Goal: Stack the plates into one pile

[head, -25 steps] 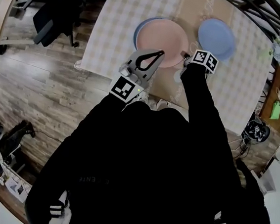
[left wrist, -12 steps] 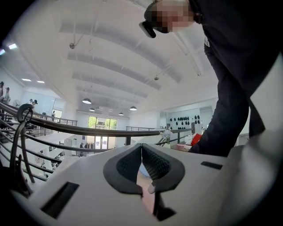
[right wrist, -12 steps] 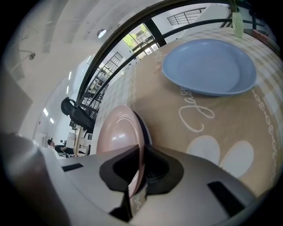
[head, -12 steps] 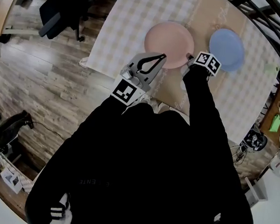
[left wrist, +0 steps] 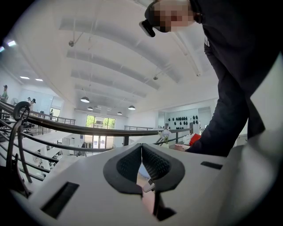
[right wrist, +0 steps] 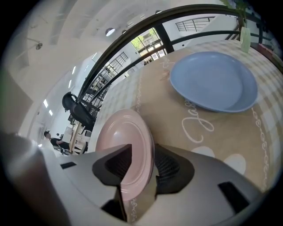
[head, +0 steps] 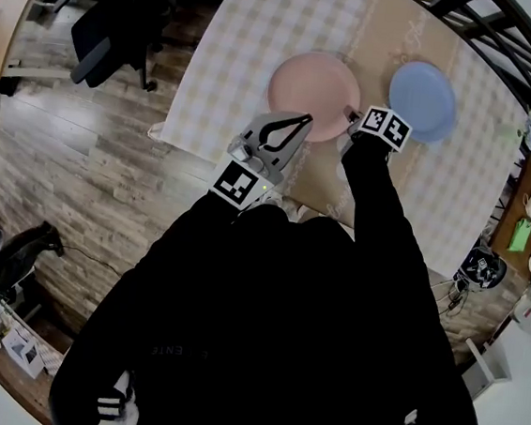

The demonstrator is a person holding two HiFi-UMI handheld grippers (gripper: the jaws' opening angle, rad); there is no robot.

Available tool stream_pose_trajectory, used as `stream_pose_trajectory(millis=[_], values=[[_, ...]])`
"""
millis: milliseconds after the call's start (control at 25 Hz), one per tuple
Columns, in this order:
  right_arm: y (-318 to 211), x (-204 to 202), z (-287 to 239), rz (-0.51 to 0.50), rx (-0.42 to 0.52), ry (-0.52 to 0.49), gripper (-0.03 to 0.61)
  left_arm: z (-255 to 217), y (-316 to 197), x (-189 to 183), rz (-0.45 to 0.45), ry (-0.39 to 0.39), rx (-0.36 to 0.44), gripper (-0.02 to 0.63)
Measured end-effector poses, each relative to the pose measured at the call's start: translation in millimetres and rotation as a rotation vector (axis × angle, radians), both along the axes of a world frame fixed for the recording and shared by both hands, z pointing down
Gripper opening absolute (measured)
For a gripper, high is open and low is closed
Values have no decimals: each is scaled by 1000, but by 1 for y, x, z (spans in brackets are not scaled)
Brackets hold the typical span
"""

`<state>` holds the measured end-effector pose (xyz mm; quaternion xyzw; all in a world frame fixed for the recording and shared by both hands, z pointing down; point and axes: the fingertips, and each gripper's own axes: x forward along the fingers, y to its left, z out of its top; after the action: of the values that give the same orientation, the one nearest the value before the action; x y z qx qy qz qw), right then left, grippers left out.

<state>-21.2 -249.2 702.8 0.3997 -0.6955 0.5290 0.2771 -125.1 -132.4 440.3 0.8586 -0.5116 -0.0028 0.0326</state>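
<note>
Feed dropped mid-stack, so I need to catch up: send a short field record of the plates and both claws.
pink plate: lying on the table, rim between the pads of the right claw
blue plate: flat on the table, apart from the pink plate, not yet stacked
right claw: open, jaws have just been opening, pointing down
left claw: shut, holds nothing, pointing level

The round, glossy pink plate lay flat, right side up, on the cloth-covered table. Near it to the right (apart, not touching) lay the round, pale blue plate, also flat and empty, its shallow rim raised.
</note>
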Motion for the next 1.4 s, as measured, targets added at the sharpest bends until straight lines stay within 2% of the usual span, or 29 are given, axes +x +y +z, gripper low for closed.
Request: stream_pose_trajectory(millis=[320, 480, 880, 1000, 1200, 1400], values=[[-10, 3, -14, -12, 46, -28, 173, -3, -5, 11, 23, -1, 0, 20], [0, 3, -23, -56, 73, -47, 173, -4, -5, 17, 29, -5, -3, 20], [25, 45, -58, -69, 143, -86, 160, -9, -15, 46, 89, -8, -2, 21], [26, 68, -73, -53, 196, -110, 138, -10, -20, 63, 129, -8, -6, 21], [43, 99, -104, -90, 335, -134, 120, -12, -18, 90, 173, 0, -28, 21], [67, 134, -117, -117, 415, -106, 109, -9, -14, 116, 218, -12, -42, 21]])
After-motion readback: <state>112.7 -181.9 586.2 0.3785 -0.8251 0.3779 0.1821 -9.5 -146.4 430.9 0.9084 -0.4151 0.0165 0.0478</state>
